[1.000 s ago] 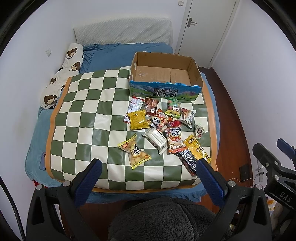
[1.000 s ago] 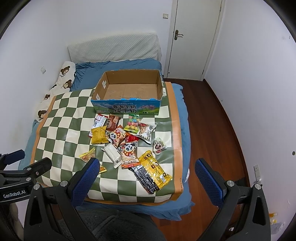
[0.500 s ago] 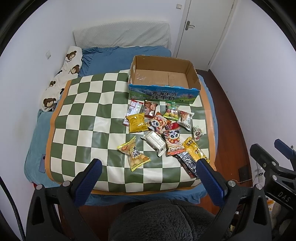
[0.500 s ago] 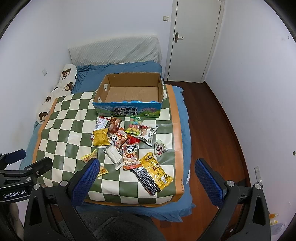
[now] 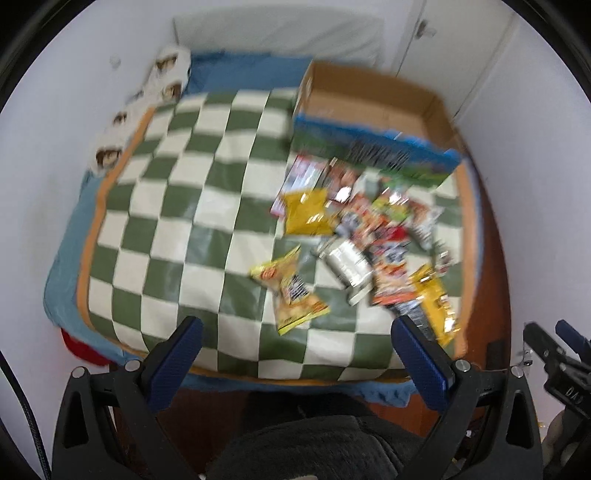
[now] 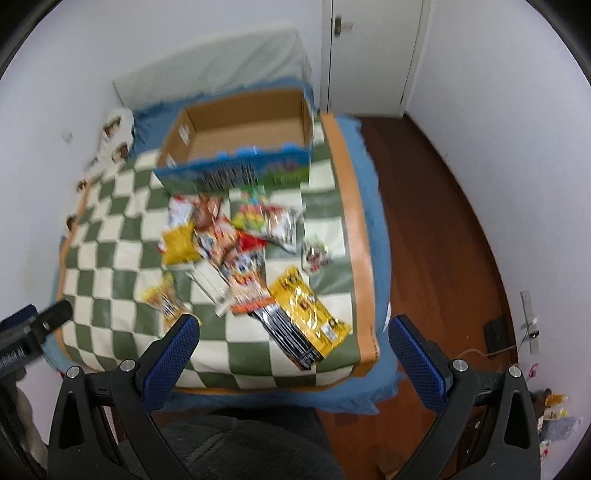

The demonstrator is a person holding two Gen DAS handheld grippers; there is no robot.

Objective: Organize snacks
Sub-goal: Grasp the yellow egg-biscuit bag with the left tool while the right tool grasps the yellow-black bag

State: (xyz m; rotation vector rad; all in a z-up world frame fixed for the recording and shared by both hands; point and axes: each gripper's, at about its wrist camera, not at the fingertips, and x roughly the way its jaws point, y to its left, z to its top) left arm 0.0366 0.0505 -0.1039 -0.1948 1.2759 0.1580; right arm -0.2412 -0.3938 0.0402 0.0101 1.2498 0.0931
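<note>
Several snack packets (image 5: 362, 236) (image 6: 243, 254) lie in a loose pile on a green-and-white checked mat (image 5: 192, 229) (image 6: 118, 236) spread over a bed. An open cardboard box (image 5: 373, 122) (image 6: 243, 136) with a blue printed front stands behind the pile, with nothing visible inside. One yellow packet (image 5: 291, 291) lies apart, nearest the left gripper (image 5: 299, 354). A long yellow packet (image 6: 310, 314) and a dark one (image 6: 288, 332) lie nearest the right gripper (image 6: 295, 354). Both grippers hang open above the bed's near edge, holding nothing. Both views are blurred.
The bed has blue sheets (image 6: 369, 184), a bear-print pillow (image 5: 147, 99) against the left wall and a headboard cushion (image 5: 277, 29). Wooden floor (image 6: 436, 229) runs along the right, with a white door (image 6: 373, 55) behind. A dark fuzzy garment (image 5: 317, 439) sits below the grippers.
Both grippers have moved forward and down toward the bed, so the mat and snacks look larger. The views are now motion-blurred. Nothing has been picked up.
</note>
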